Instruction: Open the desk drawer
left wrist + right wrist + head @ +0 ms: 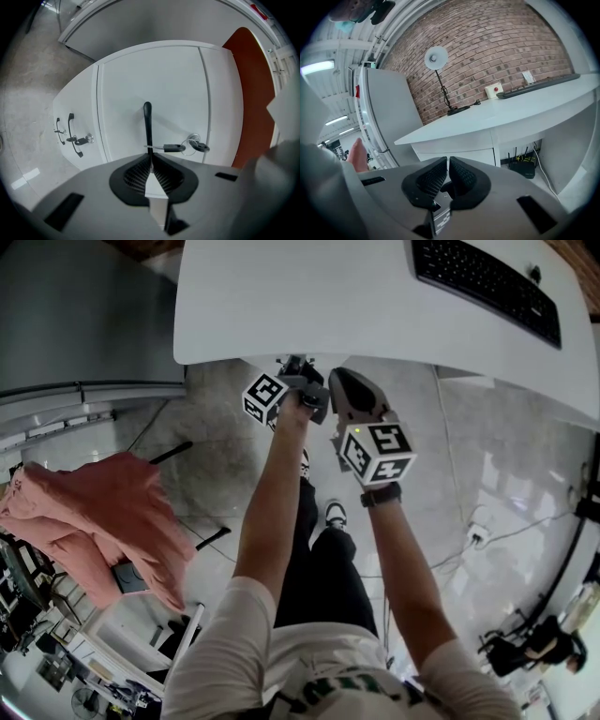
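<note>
The left gripper has its jaws pinched on the black drawer handle, the ribbed pads closed on the lower end of the bar. The right gripper is drawn all but together with nothing between its pads, held out in the air just beside the left one and pointing across the room.

Behind everything runs a red brick wall. Before it stands the white desk, seen from above in the head view, with both grippers at its near edge, the left gripper partly tucked under the top and the right gripper just beside it. On the floor to the person's left a pink garment is draped over a chair.

The white drawer front fills the left gripper view and looks level with the narrower panel beside it. A black keyboard lies on the desktop at the far right, and a white desk lamp stands against the bricks.

The handle runs upright down the middle of the drawer front. Just to its right a key sits in the lock, with a second key hanging from its ring towards the handle. The side panel carries two small black handles and its own key
</note>
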### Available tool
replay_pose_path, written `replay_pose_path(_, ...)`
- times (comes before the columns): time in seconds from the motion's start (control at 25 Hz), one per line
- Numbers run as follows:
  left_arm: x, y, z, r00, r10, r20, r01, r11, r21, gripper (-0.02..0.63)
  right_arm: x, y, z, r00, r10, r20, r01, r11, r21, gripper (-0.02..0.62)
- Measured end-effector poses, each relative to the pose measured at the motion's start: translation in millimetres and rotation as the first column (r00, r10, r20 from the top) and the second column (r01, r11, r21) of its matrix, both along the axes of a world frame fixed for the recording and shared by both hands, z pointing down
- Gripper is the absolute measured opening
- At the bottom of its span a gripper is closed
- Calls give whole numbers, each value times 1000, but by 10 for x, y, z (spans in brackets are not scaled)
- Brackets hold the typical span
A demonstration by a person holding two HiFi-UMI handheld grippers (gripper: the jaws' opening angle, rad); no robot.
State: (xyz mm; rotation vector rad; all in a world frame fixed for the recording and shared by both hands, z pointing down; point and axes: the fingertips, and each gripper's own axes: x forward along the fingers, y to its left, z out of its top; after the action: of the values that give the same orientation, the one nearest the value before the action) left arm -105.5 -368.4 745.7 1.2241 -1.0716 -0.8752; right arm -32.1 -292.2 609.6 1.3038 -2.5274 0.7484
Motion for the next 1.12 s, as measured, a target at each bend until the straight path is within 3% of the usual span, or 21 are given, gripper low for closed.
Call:
replay_pose_path(0.64, 12, 174, 5, 1000, -18, -16, 18, 1000, -22, 21, 222, 63, 8, 998, 58, 0, -58, 998, -35, 4)
replay_pose_path(1.12, 32, 410, 14, 999, -33, -35, 31, 999, -40, 21, 139, 163, -34, 999, 30, -19, -30, 999, -24, 3)
